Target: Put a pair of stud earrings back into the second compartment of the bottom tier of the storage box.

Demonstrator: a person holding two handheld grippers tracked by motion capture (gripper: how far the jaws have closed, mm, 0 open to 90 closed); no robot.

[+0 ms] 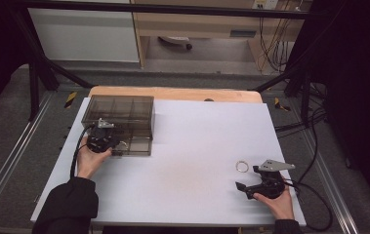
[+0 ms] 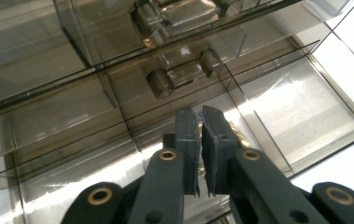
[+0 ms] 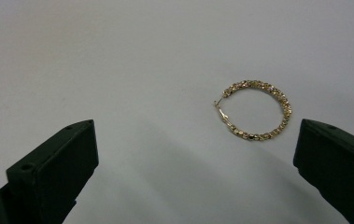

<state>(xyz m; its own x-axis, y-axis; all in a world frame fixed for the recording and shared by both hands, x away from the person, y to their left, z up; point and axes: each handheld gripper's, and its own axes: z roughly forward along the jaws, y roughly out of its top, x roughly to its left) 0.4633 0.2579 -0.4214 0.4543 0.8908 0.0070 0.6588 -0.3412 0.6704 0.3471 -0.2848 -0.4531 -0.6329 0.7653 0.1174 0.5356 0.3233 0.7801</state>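
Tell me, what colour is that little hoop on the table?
Gold. The hoop earring has a sparkly, beaded surface, clearest in the right gripper view.

Box (image 1: 124,114) far left on table (image 1: 192,141) — earring (image 1: 242,166) near right.

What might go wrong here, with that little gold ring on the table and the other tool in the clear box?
The gold hoop earring lies flat on the white table, off to one side of the open right gripper, so its jaws might close beside it or push it away.

The left gripper has its jaws nearly together over something gold inside the clear organizer box. If it is lowered carelessly, the piece might land on a divider or in the wrong compartment.
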